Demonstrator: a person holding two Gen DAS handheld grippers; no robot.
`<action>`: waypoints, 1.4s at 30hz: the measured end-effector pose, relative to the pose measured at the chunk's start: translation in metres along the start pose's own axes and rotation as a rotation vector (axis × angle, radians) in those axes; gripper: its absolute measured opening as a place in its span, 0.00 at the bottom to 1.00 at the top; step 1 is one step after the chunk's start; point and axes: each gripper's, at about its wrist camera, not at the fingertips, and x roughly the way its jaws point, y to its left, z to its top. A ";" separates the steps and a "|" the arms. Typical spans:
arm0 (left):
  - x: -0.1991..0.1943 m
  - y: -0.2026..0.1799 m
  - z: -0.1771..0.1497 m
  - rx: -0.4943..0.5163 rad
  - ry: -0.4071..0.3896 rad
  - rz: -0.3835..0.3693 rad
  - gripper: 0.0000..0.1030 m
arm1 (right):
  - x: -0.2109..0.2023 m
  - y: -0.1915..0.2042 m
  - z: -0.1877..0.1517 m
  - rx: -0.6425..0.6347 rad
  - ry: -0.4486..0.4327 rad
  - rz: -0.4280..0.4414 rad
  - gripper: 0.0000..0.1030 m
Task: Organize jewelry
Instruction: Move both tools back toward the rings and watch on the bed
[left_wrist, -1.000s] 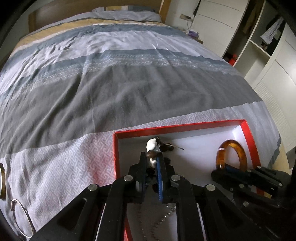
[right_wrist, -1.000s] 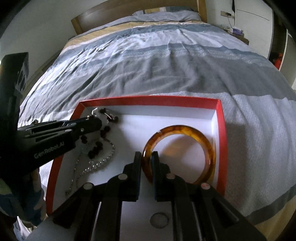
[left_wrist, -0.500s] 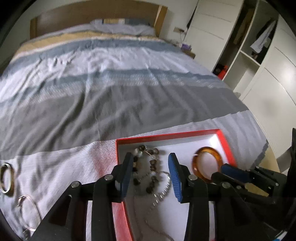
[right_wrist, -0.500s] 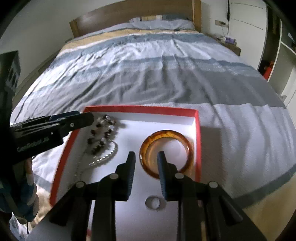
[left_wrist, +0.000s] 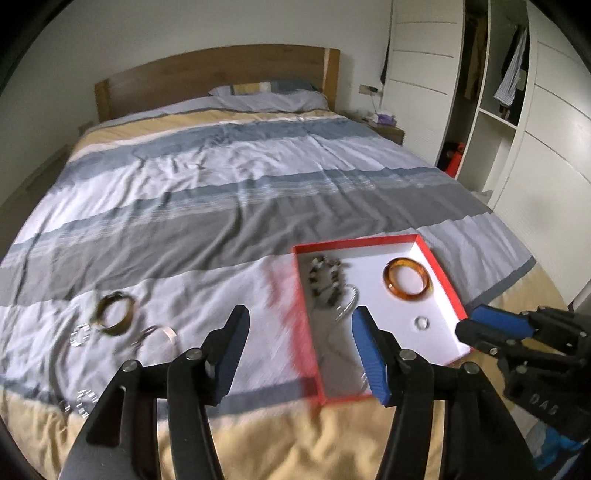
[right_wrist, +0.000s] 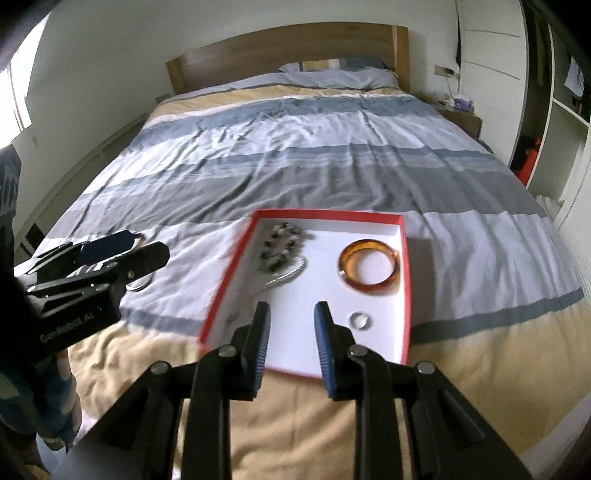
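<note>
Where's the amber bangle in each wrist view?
Left wrist: amber bangle lies right of centre, in the red box's far right corner.
Right wrist: amber bangle lies right of centre, by the box's right wall.
Shared landmark: small ring on the box floor, just nearer the camera than the bangle.
</note>
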 end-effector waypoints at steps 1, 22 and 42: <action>-0.008 0.005 -0.005 -0.002 -0.003 0.005 0.56 | -0.005 0.006 -0.003 -0.002 -0.004 0.005 0.23; -0.137 0.170 -0.146 -0.164 0.007 0.203 0.64 | -0.073 0.110 -0.061 -0.031 -0.064 0.102 0.32; -0.119 0.274 -0.180 -0.292 0.039 0.223 0.53 | 0.011 0.185 -0.065 -0.089 0.048 0.246 0.33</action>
